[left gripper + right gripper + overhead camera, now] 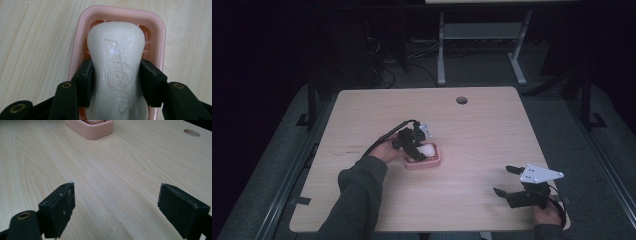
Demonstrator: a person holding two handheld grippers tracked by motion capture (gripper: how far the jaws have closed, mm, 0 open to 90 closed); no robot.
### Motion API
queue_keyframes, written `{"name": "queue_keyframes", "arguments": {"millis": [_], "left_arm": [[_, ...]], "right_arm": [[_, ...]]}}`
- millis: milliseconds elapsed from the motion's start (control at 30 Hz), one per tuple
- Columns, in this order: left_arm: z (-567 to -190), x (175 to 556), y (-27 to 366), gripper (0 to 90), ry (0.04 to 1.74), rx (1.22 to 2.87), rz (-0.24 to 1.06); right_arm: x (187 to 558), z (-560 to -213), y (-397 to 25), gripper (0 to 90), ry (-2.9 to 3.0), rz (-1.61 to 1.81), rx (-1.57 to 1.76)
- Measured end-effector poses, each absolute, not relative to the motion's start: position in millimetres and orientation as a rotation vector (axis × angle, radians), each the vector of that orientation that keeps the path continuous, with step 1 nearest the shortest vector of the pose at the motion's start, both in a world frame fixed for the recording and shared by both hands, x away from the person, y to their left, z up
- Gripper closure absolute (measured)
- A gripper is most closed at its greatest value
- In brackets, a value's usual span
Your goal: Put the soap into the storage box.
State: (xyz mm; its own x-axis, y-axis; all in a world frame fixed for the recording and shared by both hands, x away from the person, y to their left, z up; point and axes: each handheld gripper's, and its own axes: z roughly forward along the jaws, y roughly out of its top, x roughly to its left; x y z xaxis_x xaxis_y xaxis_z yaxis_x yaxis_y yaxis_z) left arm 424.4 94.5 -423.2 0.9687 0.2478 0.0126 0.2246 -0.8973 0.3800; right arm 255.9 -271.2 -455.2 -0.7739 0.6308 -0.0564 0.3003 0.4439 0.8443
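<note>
**Over the dish: soap gripped**

Near the tabletop's (492, 120) middle, the left gripper (116, 75) is clamped on the soap's (116, 50) waist; the bar lies in the pink dish (75, 50). Whether it is being set down or picked up I cannot tell. Judged from this, the next move is either to let go squarely or to lift straight up without dragging the dish. The right gripper (116, 205) hovers well apart, jaws wide, holding nothing.

Count: one soap, one dish, two grippers.

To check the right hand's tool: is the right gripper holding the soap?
No, the right gripper stands open over bare table; the left gripper clamps the soap.
</note>
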Motion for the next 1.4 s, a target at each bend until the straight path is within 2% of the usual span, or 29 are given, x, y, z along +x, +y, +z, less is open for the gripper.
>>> {"name": "queue_keyframes", "arguments": {"millis": [1033, 1400], "left_arm": [[-425.7, 424.1, 92.0, 48.7, 0.336, 2.734, 0.098], [-419.7, 421.6, 94.3, 44.1, 0.340, 2.723, 0.113]], "right_arm": [[256.3, -455.1, -270.8, 13.6, 2.337, 1.259, 0.783], [256.3, -454.8, -270.2, 13.6, 2.338, 1.257, 0.782]]}}
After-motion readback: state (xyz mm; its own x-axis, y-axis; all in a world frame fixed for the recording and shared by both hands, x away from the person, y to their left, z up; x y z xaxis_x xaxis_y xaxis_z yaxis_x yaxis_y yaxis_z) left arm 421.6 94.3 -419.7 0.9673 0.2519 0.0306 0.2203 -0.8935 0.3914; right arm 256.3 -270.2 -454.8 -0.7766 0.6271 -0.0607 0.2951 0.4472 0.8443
